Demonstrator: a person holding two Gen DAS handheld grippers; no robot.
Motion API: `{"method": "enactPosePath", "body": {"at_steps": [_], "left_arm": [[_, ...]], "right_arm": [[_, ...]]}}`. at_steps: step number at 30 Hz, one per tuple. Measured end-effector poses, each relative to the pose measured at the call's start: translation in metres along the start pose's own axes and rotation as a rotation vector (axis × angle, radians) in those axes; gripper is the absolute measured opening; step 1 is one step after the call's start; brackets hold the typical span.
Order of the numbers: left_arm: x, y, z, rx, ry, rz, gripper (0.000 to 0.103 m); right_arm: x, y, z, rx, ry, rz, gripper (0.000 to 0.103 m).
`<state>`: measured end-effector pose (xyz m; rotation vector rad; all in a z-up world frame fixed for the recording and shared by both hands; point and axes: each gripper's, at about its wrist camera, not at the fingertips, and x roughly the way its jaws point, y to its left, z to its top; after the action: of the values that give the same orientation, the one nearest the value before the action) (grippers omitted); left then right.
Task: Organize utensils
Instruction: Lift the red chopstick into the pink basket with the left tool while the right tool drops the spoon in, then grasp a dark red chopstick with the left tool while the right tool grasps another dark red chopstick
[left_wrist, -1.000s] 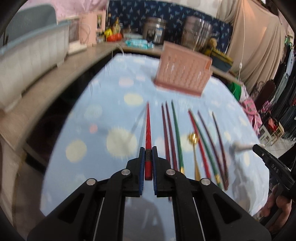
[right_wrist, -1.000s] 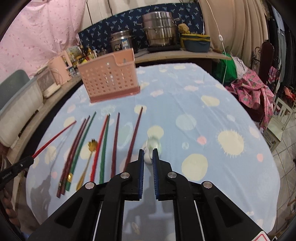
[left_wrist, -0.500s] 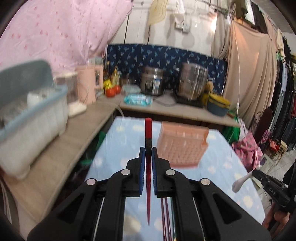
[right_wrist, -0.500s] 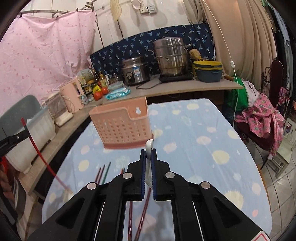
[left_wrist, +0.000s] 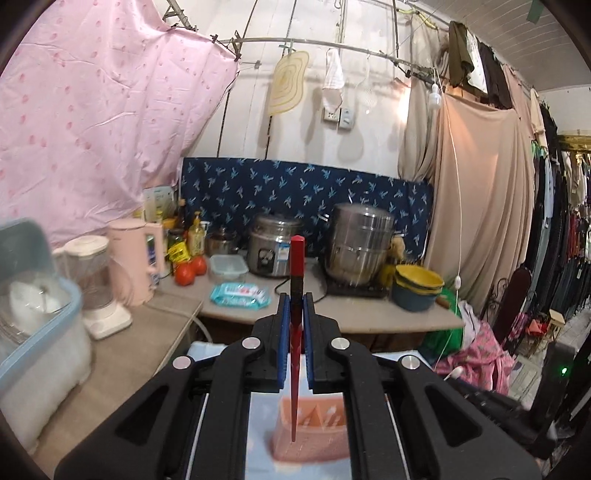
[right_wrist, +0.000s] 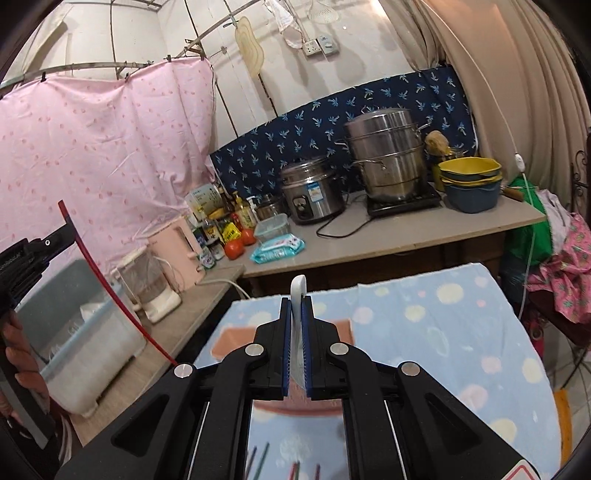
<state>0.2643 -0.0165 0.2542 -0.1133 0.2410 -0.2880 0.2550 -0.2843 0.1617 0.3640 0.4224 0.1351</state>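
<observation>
Left gripper (left_wrist: 294, 295) clamped red chopstick (left_wrist: 296, 258) upright above pink basket (left_wrist: 314, 432); right gripper (right_wrist: 297, 306) pinched white utensil (right_wrist: 297, 291), probably a spoon handle.

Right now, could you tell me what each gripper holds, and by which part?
The left gripper clamps a red chopstick near its thick end, tip hanging down. The right gripper clamps a white spoon by its handle.

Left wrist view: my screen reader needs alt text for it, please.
The left gripper clamps a red chopstick upright, tip hanging above a pink basket. Behind is a counter with pots, a kettle and tomatoes.
</observation>
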Motion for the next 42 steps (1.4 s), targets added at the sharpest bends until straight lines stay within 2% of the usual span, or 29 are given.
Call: {"method": "enactPosePath", "body": {"at_steps": [4,8,16,18,20,22,24,25,28,33,37,42], "left_arm": [[0.032,-0.002,-0.003,-0.01,0.0,-0.007,0.007],[0.063,0.0,-0.017,-0.018,0.047,-0.002,0.007],[0.093,0.011,-0.059,-0.034,0.151,0.015,0.007],[0.094,0.016,-0.066,-0.048,0.163,0.02,0.008],[0.09,0.02,-0.072,-0.05,0.167,0.039,0.024],[0.082,0.022,-0.075,-0.054,0.158,0.057,0.053],[0.071,0.024,-0.078,-0.051,0.146,0.068,0.06],[0.064,0.024,-0.081,-0.043,0.147,0.077,0.063],[0.046,0.027,-0.091,-0.03,0.162,0.089,0.064],[0.015,0.031,-0.119,-0.026,0.23,0.102,0.064],[-0.014,0.031,-0.155,0.003,0.288,0.139,0.064],[-0.046,0.036,-0.206,-0.023,0.393,0.146,0.064]], "right_arm": [[0.036,-0.008,0.007,0.046,0.024,0.035,0.005],[0.06,-0.021,-0.004,0.083,0.07,0.036,0.005],[0.084,-0.034,-0.035,0.059,0.146,-0.037,0.007],[0.083,-0.037,-0.039,0.057,0.14,-0.057,0.012],[0.078,-0.037,-0.042,0.047,0.131,-0.073,0.013],[0.071,-0.037,-0.044,0.049,0.127,-0.078,0.015],[0.063,-0.038,-0.048,0.055,0.119,-0.083,0.025],[0.057,-0.037,-0.05,0.055,0.114,-0.085,0.027],[0.037,-0.032,-0.058,0.044,0.103,-0.1,0.033],[-0.003,-0.026,-0.084,0.029,0.11,-0.128,0.04],[-0.037,-0.022,-0.116,-0.005,0.13,-0.181,0.042],[-0.075,-0.022,-0.162,-0.008,0.186,-0.225,0.044]]}}
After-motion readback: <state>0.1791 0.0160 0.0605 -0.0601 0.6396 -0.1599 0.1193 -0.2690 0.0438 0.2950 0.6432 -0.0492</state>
